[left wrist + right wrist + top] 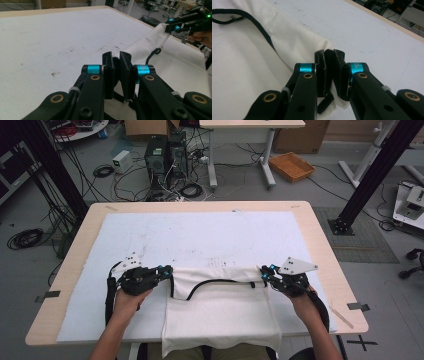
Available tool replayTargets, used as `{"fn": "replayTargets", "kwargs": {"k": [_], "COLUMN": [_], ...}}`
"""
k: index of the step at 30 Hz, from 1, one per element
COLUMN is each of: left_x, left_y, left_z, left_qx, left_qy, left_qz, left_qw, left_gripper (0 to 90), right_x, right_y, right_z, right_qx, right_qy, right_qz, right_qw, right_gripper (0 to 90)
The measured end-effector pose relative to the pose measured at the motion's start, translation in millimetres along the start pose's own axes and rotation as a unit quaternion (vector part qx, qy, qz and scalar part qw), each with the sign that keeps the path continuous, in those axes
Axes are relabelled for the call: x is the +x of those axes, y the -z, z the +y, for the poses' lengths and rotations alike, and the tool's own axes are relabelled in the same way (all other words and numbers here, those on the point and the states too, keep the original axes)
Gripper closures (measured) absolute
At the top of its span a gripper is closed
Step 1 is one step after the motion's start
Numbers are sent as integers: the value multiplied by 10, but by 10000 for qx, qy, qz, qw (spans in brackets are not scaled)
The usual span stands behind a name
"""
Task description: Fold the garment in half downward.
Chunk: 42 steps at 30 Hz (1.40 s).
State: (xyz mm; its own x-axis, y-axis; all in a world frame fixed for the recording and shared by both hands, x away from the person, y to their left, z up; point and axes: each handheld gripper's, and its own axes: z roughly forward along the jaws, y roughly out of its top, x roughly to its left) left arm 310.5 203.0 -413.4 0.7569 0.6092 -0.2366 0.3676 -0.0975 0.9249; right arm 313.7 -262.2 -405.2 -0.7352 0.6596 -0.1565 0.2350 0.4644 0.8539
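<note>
A white garment (pixel 220 312) with a black strap (pixel 215 282) lies on the near half of the white mat and hangs over the table's front edge. My left gripper (pixel 170 270) is shut on its far left corner, with cloth and black trim pinched between the jaws (pixel 117 56). My right gripper (pixel 262 270) is shut on the far right corner, where white cloth (pixel 249 62) bunches up between the pads (pixel 329 53). The far edge of the garment is stretched between the two grippers. In the left gripper view the right gripper (pixel 172 27) holds up its corner of the cloth (pixel 175 60).
A white mat (pixel 200 232), marked with faint stains, covers most of the wooden table (pixel 322 250). Beyond the table, computer towers (pixel 165 155), cables and an orange tray (pixel 291 166) sit on the floor. Black frame posts (pixel 370 175) stand at both sides.
</note>
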Motion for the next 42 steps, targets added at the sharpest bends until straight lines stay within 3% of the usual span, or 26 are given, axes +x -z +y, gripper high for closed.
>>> {"fn": "replayTargets", "kwargs": {"k": [3, 9, 14, 16, 18, 19, 20, 21, 23, 27, 28, 29, 31, 35, 37, 38, 39, 40, 41, 42], "left_x": [-80, -203, -285, -301, -278, -249, -220, -181, -128, -14, 4, 17, 31, 73, 87, 87, 73, 66, 61, 53], "left_y": [57, 143, 186, 198, 196, 193, 186, 169, 130, -33, -77, -118, -189, -261, -298, -314, -315, -304, -302, -299], "left_z": [-30, -133, -243, -267, -240, -213, -184, -146, -102, -85, -101, -121, -165, -220, -248, -265, -275, -275, -275, -267], "left_qx": [85, 356, 760, 750, 577, 476, 395, 339, 371, 688, 812, 938, 1173, 1432, 1585, 1656, 1656, 1719, 1706, 1671], "left_qy": [-44, -111, -142, -152, -51, 69, 178, 255, 228, 312, 330, 345, 342, 518, 587, 591, 455, 329, 360, 375], "left_qz": [-134, -379, -676, -831, -735, -613, -409, -183, 146, 597, 631, 660, 696, 678, 653, 629, 710, 715, 708, 780], "left_qw": [9999, 9986, 9947, 9936, 9956, 9970, 9982, 9989, 9989, 9954, 9941, 9928, 9901, 9860, 9834, 9824, 9826, 9820, 9821, 9821], "left_gripper": [819, 819, 819, 790, 565, 500, 463, 395, 395, 396, 396, 396, 396, 396, 399, 421, 477, 588, 745, 792], "right_x": [74, 237, 314, 320, 318, 309, 290, 238, 199, 71, 16, 16, -14, -32, -33, -39, -45, -43, -48, -47], "right_y": [100, 196, 268, 286, 326, 337, 345, 342, 325, 205, 97, 97, -10, -143, -177, -192, -202, -199, -191, -183], "right_z": [9, -64, -221, -228, -207, -192, -167, -111, -89, -55, -89, -89, -156, -274, -306, -320, -331, -335, -335, -331], "right_qx": [-78, 135, 424, 443, 362, 321, 229, 65, 14, 196, 463, 463, 767, 1109, 1219, 1253, 1285, 1287, 1284, 1264], "right_qy": [-65, 153, 50, 20, -72, -119, -148, -300, -362, -652, -733, -733, -834, -970, -1043, -1047, -1044, -1017, -979, -925], "right_qz": [136, 254, 499, 563, 579, 573, 523, 268, 152, -164, -148, -148, -41, 185, 274, 363, 506, 551, 656, 655], "right_qw": [9999, 9995, 9978, 9974, 9976, 9978, 9983, 9992, 9992, 9975, 9961, 9961, 9936, 9889, 9867, 9859, 9849, 9849, 9847, 9855], "right_gripper": [819, 817, 800, 775, 662, 619, 568, 503, 502, 475, 464, 464, 449, 435, 497, 583, 638, 695, 763, 794]}}
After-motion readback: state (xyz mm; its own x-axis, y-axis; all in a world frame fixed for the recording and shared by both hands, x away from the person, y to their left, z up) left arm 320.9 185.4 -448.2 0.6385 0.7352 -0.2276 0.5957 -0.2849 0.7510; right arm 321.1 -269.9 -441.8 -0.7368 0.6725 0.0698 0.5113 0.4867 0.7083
